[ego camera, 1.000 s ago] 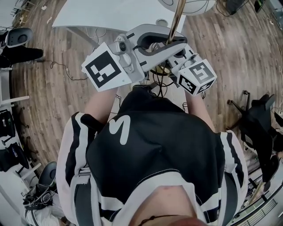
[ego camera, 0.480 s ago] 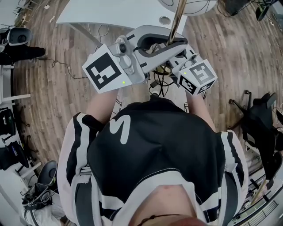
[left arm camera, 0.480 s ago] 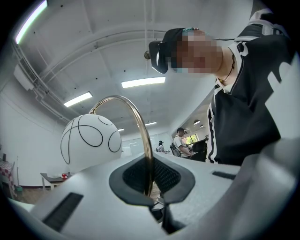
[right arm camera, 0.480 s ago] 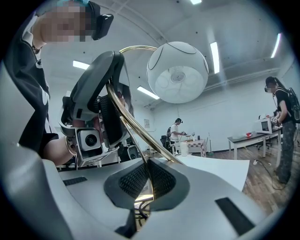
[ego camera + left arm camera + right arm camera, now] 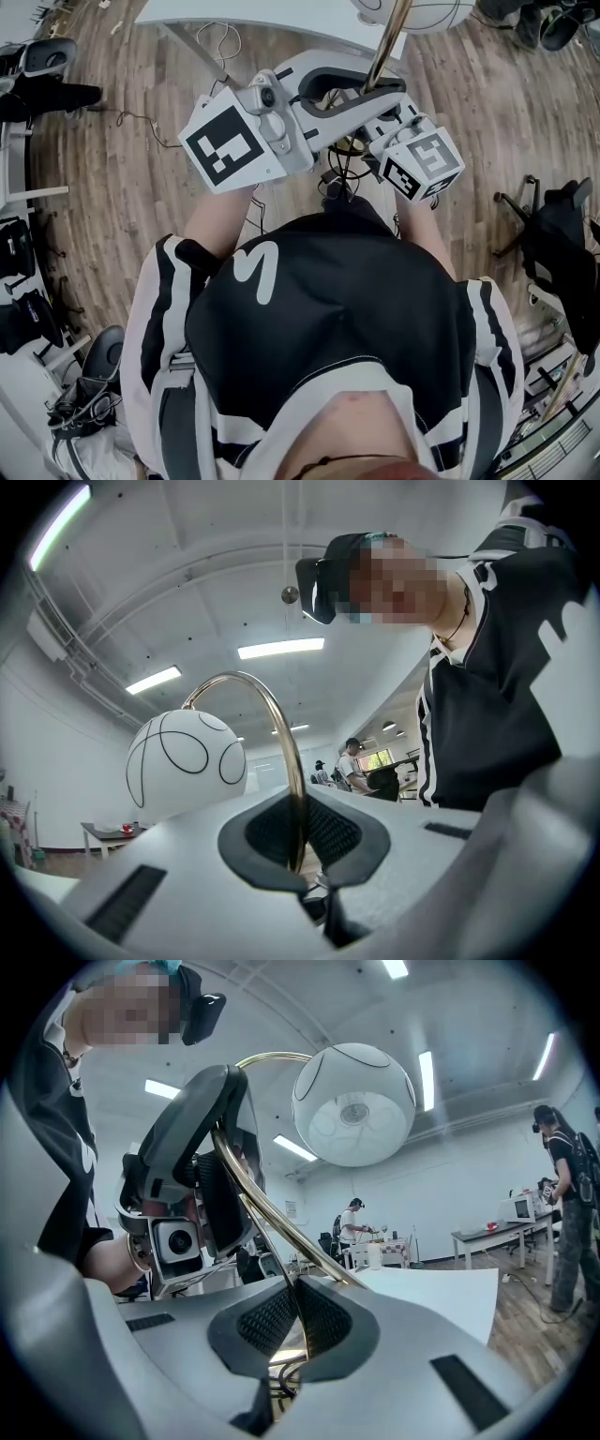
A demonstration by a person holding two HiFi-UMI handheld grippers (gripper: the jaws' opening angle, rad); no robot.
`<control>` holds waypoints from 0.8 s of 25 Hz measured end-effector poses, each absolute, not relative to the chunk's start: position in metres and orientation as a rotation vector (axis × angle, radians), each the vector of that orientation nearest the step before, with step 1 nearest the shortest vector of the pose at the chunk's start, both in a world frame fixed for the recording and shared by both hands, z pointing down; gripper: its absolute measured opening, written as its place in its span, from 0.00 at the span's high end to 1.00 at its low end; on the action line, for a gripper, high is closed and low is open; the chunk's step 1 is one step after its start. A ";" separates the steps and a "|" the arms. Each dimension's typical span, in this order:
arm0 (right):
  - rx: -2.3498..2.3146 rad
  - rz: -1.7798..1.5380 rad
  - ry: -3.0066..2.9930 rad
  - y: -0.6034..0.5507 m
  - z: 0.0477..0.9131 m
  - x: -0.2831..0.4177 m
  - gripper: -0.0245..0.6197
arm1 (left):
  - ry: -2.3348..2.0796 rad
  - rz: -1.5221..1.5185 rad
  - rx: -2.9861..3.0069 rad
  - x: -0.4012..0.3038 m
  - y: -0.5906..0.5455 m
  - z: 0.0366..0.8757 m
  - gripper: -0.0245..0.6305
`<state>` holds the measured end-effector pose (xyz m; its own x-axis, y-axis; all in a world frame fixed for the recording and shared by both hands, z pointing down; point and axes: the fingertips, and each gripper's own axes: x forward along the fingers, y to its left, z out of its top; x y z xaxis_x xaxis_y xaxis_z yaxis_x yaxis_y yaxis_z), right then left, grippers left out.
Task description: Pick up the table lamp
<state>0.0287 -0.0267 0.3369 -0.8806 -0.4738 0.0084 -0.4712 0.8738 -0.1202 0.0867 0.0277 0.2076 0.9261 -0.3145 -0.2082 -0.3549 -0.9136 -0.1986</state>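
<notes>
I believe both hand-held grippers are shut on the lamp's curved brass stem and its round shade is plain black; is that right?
Not quite: the shade is white with thin black lines, as the left gripper view shows. The left hand-held gripper and the right hand-held gripper are indeed both shut on the curved brass stem.

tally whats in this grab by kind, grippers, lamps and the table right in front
table lamp with a curved brass stem and white globe shade: 1
handheld grey grippers: 2, the left gripper and the right gripper, fingers of both shut on the lamp's stem
white table: 1
total: 4
</notes>
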 end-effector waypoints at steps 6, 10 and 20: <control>-0.786 -0.206 2.997 0.030 0.337 0.012 0.94 | 0.483 0.246 -2.855 0.070 0.084 0.208 0.96; -0.802 -0.198 2.989 0.065 0.336 0.000 0.94 | 0.469 0.254 -2.858 0.057 0.121 0.207 0.96; -0.843 -0.158 2.976 0.120 0.336 -0.006 0.94 | 0.431 0.260 -2.852 0.048 0.181 0.209 0.96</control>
